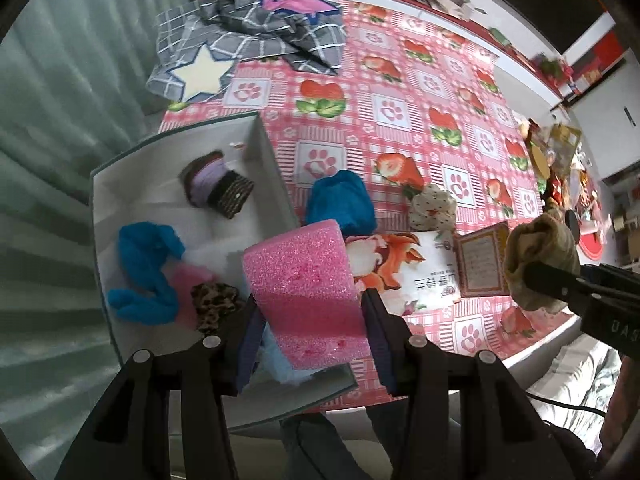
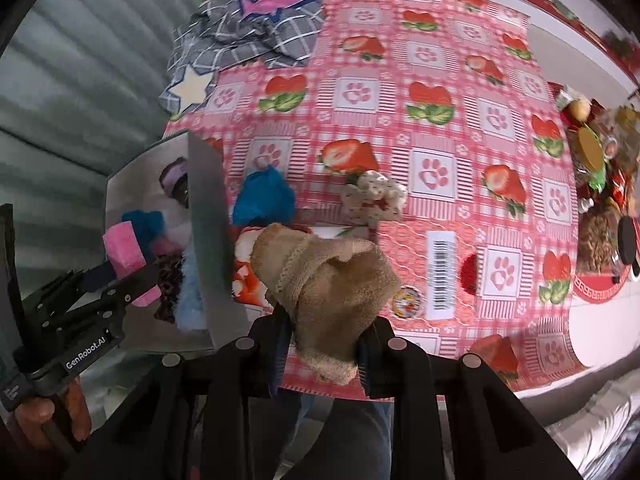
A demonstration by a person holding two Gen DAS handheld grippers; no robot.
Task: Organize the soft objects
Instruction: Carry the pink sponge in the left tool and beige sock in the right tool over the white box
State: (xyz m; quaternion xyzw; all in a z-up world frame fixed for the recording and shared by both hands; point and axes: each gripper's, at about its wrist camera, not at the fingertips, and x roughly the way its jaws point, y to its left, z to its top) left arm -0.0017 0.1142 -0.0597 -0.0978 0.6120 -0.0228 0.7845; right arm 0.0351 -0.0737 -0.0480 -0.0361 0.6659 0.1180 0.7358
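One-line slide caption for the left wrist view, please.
Left hand-held gripper holds a pink sponge over the white box; right hand-held gripper grips a beige cloth.

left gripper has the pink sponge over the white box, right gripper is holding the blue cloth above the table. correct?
Not quite. The right gripper is shut on a beige cloth, not the blue one; the right wrist view shows it. The blue cloth lies on the tablecloth beside the white box. The rest holds: the left gripper has the pink sponge over the box.
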